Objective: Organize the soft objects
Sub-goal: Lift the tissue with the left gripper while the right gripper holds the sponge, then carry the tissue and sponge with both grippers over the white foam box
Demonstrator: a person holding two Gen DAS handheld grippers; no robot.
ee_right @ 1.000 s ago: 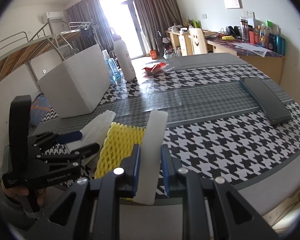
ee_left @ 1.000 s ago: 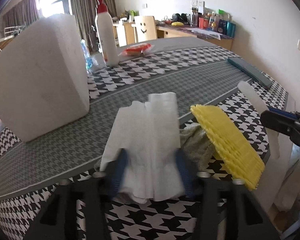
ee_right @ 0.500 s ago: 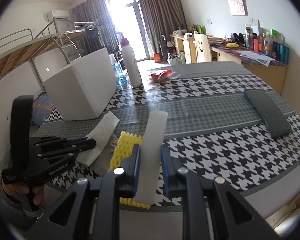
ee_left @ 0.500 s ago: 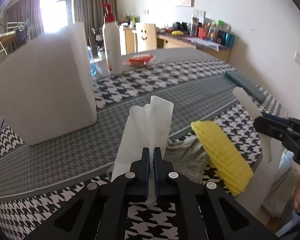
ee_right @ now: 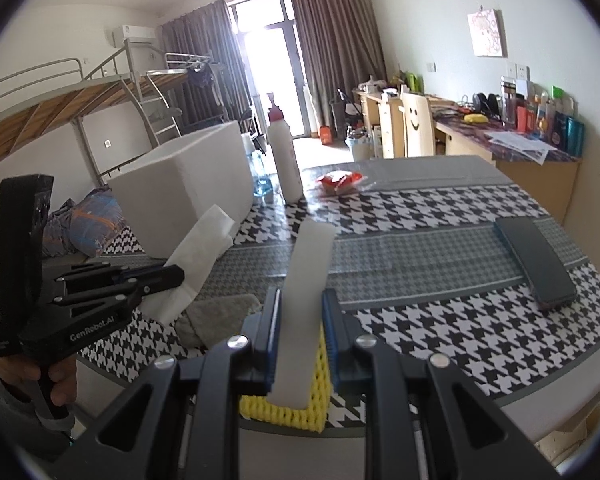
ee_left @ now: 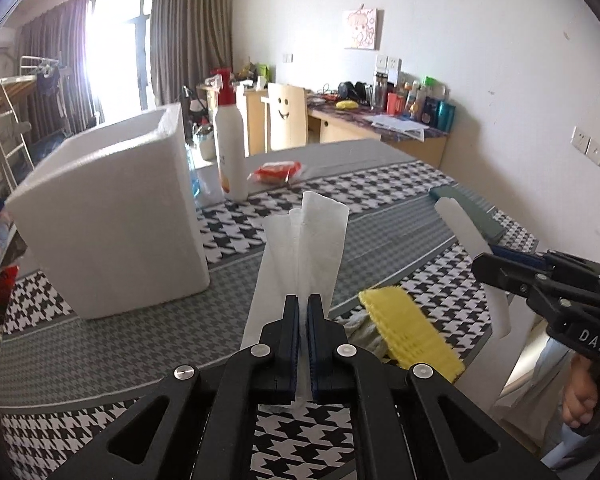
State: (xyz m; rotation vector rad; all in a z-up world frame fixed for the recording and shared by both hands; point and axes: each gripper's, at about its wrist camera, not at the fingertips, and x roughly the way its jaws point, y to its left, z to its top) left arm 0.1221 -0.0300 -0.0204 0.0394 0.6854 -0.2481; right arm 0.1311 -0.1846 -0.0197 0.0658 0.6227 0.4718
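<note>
our left gripper (ee_left: 303,316) pinches the thin folded white tissue (ee_left: 302,248) above the table, right gripper (ee_right: 300,320) clamps the white foam strip (ee_right: 302,300); we fear the limp tissue slipping before the white foam box (ee_left: 112,224)

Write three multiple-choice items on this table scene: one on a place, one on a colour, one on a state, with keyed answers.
1. Where does the dark flat case lie?
A. on the tablecloth
B. inside the white foam box
C. under the pump bottle

2. What colour is the foam net on the table?
A. red
B. yellow
C. blue

3. What is the left gripper doing?
A. open, empty
B. shut on the white tissue
C. shut on the yellow net

Answers: 1 A, it rests on the houndstooth cloth; 2 B, the net is yellow; 3 B, the jaws pinch the white tissue.
</note>
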